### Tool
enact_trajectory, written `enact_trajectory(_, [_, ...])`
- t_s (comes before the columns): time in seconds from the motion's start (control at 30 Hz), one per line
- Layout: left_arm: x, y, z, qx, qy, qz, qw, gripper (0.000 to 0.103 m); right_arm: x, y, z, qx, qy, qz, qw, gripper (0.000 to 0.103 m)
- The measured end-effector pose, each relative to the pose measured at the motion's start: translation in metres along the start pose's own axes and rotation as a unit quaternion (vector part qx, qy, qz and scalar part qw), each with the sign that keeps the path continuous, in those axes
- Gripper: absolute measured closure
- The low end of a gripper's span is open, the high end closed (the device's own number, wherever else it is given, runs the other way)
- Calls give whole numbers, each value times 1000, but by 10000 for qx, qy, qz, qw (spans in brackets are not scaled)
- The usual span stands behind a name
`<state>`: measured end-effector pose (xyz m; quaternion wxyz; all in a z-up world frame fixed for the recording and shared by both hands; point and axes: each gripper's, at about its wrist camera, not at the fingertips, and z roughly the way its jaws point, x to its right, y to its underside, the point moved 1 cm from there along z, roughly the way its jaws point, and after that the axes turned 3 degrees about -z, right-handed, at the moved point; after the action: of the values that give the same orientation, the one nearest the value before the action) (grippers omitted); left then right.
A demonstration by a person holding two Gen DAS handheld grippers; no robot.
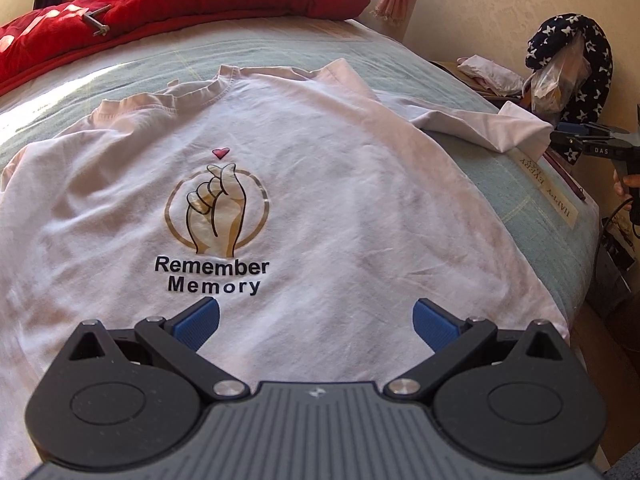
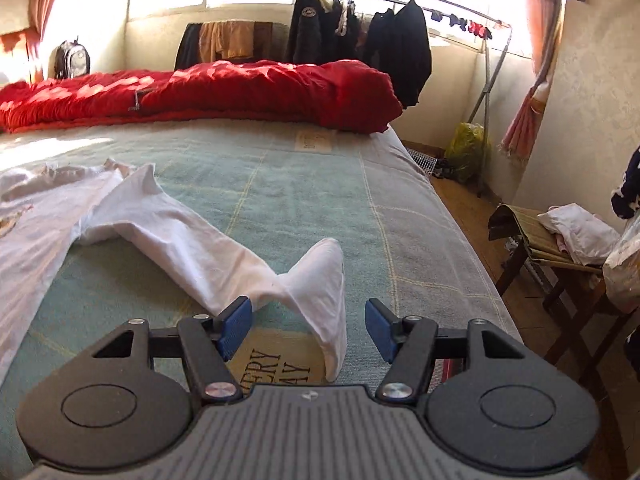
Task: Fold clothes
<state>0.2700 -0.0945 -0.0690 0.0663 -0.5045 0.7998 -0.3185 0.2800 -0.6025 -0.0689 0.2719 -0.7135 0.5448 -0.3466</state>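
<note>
- Hovering over the lower half of the shirt, the left gripper (image 1: 316,322) has its blue pads spread wide with nothing between them.
- Spread as well, the right gripper (image 2: 308,328) sits at the bed's right edge; the sleeve's cuff end lies in the gap between its pads, and neither pad presses on it.
- Lying face up on the bed (image 1: 520,196), the white T-shirt (image 1: 320,184) runs lengthwise from its hem near the left gripper to its collar, which points toward the red quilt (image 1: 180,8).
- Its printed hand and the words "Remember Memory" read upright in the left wrist view.
- Its right long sleeve (image 2: 208,240) stretches sideways from the body toward the bed's edge, twisted near the cuff.
- Beside the bed stands a wooden stool (image 2: 560,264) with folded pale cloth on it.
</note>
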Motion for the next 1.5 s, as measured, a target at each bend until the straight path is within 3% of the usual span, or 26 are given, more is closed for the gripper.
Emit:
enact_trajectory(0.13, [6,1,0,-45,-34,27,10000,1,-23,3,34,-471,616,-697,9946,38])
enact_trajectory(0.2, [7,1,-1,-52,-45,31,10000,1,-33,6,49,-669,831,-970,9895,52])
enact_trajectory(0.23, [8,1,-2,-50,-45,36,10000,1,-36,5,52,-743,894,-1008,9881,75])
enact_trajectory(0.3, [9,2,-6,-34,-63,73,9999,1,-38,1,50,-729,1079,-916,9872,93])
enact_trajectory(0.63, [4,10,-24,129,-49,-8,9999,1,2,-31,-31,-276,973,248,9946,94])
enact_trajectory(0.83, [2,14,-32,197,-15,-13,9998,1,30,-41,-64,-260,566,1170,9912,94])
enact_trajectory(1.0, [-2,16,-36,275,32,-106,9996,1,64,-38,-59,-614,809,1995,9746,93])
enact_trajectory(1.1, [-5,18,-38,291,67,-127,9995,1,77,-26,-50,-784,692,2578,9605,91])
enact_trajectory(1.17, [-7,19,-37,262,57,-136,9995,1,86,-18,-43,-893,607,2965,9489,83])
enact_trajectory(1.33, [-10,22,-33,208,44,-196,9996,1,103,-6,-21,-1032,291,3755,9206,80])
enact_trajectory(1.4, [-11,22,-31,191,45,-220,9996,1,108,-10,-11,-1083,436,3801,9175,72])
enact_trajectory(1.5, [-9,21,-27,143,38,-216,9997,1,109,-17,2,-1120,868,3581,9229,64])
